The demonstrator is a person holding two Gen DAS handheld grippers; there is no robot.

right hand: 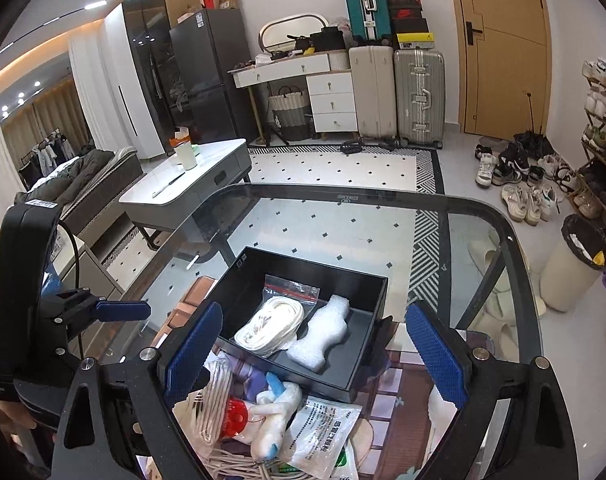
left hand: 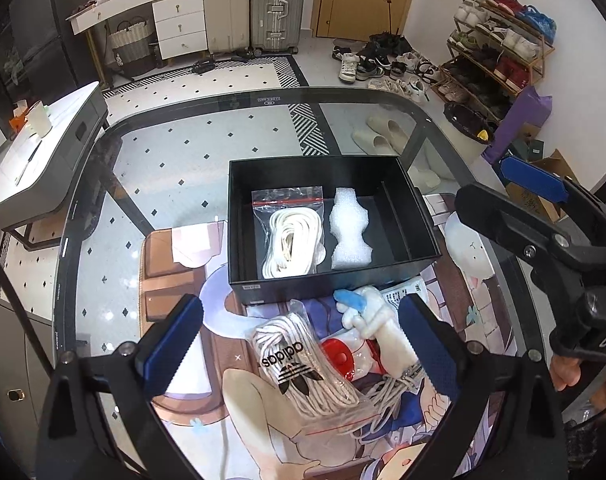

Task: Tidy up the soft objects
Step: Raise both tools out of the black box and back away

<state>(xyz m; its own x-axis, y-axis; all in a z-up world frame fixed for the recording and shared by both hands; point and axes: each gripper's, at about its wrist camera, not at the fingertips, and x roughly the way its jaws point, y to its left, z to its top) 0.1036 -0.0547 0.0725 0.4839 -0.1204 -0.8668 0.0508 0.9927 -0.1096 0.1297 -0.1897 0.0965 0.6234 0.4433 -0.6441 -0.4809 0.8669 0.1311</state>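
Note:
A black box (left hand: 335,280) (right hand: 367,364) stands on the glass table and holds a bag of white laces (left hand: 291,236) (right hand: 271,324) and a white foam piece (left hand: 349,236) (right hand: 321,338). In front of it lie an adidas bag of laces (left hand: 303,368) (right hand: 215,400), a white plush toy (left hand: 379,324) (right hand: 273,420), a red-capped item (left hand: 341,358) (right hand: 235,416) and a mask packet (right hand: 323,428). My left gripper (left hand: 299,336) is open above the adidas bag. My right gripper (right hand: 315,356) is open above the pile, and shows at the right of the left wrist view (left hand: 531,178).
A printed mat (left hand: 191,280) covers the near half of the glass table (left hand: 263,98). Loose cord (left hand: 387,396) lies by the plush toy. Beyond the table are a grey side table (right hand: 183,192), suitcases, shoes, a shoe rack and a bin (right hand: 571,264).

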